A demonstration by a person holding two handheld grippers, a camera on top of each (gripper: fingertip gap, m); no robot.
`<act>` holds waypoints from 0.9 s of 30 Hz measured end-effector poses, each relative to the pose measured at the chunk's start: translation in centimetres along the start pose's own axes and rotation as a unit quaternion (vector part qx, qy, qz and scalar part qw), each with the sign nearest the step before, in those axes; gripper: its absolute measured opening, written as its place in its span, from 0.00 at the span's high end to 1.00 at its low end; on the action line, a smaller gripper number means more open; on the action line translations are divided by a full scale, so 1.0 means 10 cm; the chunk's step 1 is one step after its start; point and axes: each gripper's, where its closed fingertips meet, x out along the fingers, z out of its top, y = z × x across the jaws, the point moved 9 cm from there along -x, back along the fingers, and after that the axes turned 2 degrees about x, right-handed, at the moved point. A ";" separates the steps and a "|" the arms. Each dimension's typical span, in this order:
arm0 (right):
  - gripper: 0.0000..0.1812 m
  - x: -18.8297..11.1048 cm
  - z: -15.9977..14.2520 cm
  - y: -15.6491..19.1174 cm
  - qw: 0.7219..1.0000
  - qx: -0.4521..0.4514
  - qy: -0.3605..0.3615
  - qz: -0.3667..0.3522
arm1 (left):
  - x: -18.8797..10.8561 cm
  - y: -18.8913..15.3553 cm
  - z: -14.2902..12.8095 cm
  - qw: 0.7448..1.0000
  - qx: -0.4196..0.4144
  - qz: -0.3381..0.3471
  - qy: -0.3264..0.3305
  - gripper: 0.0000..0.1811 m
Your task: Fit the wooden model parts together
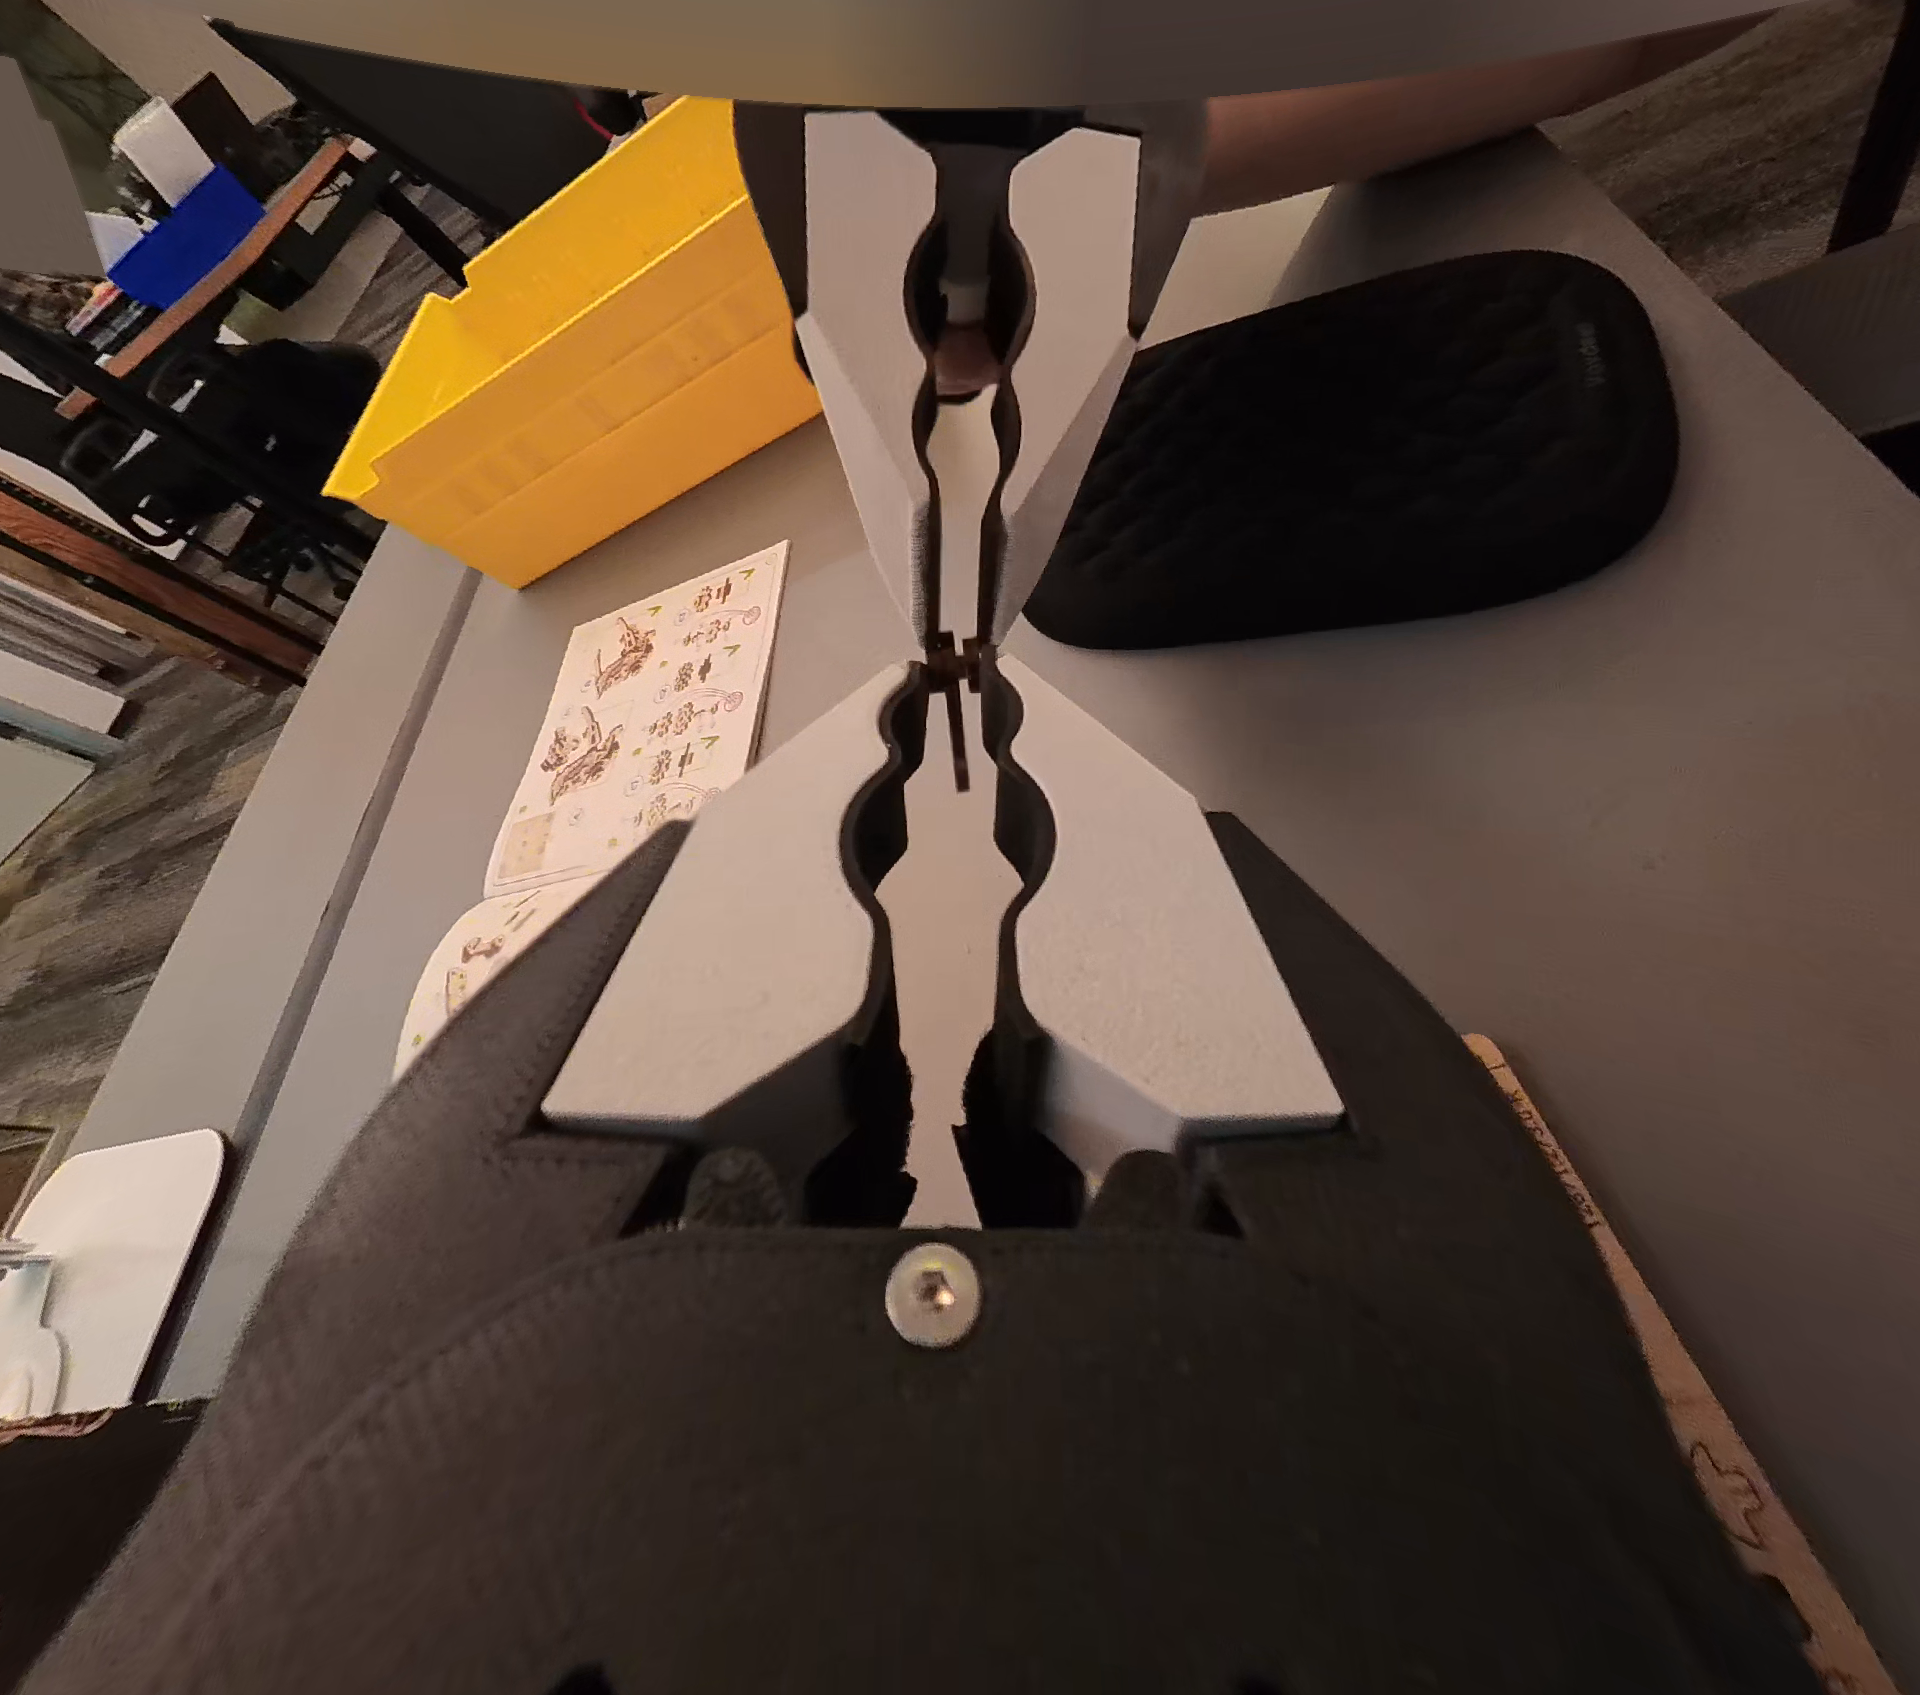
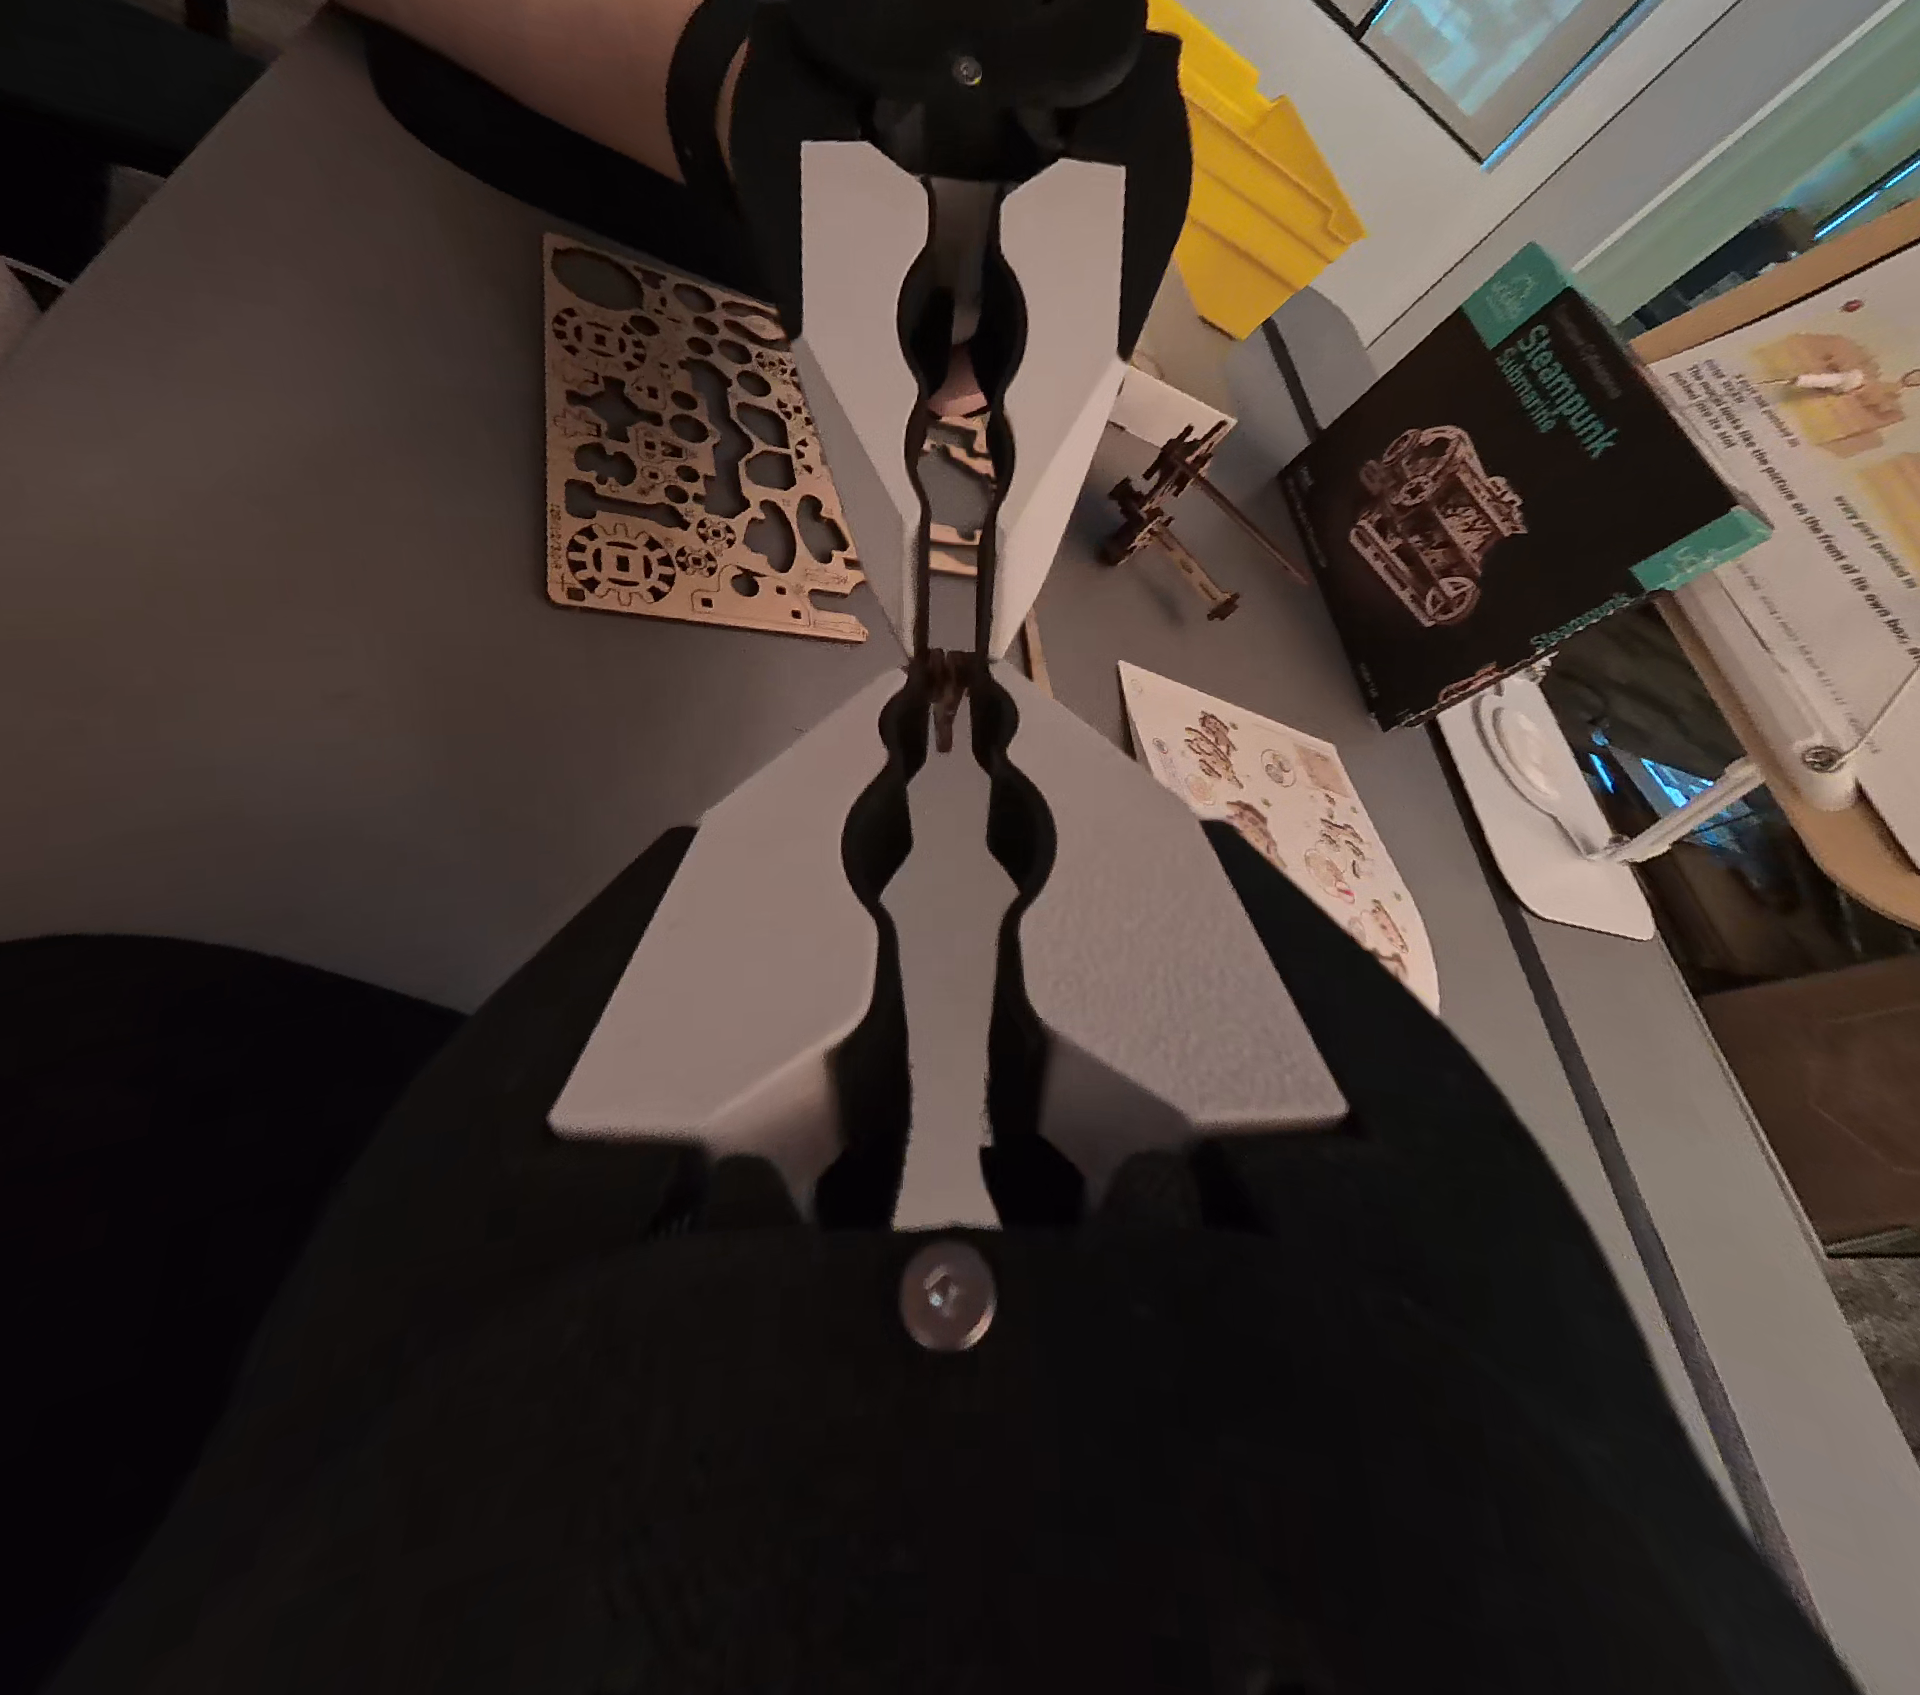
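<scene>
Grey tabletop fills both views, with two grippers meeting tip to tip above its middle. Left gripper is pinched on a small dark wooden part, a thin strip that runs back between its fingers; right gripper is likewise clamped on a wooden piece, and the two pieces touch at the fingertips. Below, a laser-cut wooden sheet lies flat, a part-built wooden model near it. Instruction sheets lie beside a yellow bin at the table's edge, a black padded cushion and a dark kit box nearby.
</scene>
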 end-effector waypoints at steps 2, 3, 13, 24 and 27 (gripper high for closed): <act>0.97 -0.03 0.02 -0.01 1.000 0.005 -0.018 0.001 | -0.02 0.00 0.02 1.000 -0.001 0.002 -0.015 0.96; 0.97 -0.04 0.04 -0.03 0.999 0.019 -0.031 0.001 | -0.03 0.01 0.03 1.000 -0.009 0.004 -0.026 0.96; 0.97 -0.08 0.01 -0.12 0.992 0.084 -0.098 -0.005 | -0.07 0.08 0.01 0.997 -0.048 0.021 -0.062 0.96; 0.97 -0.06 0.01 -0.10 0.992 0.063 -0.104 -0.024 | -0.01 0.09 -0.04 0.997 -0.057 0.032 -0.034 1.00; 0.97 -0.06 0.02 -0.07 0.994 0.039 -0.100 -0.034 | -0.01 0.07 -0.02 0.998 -0.049 0.029 -0.040 0.94</act>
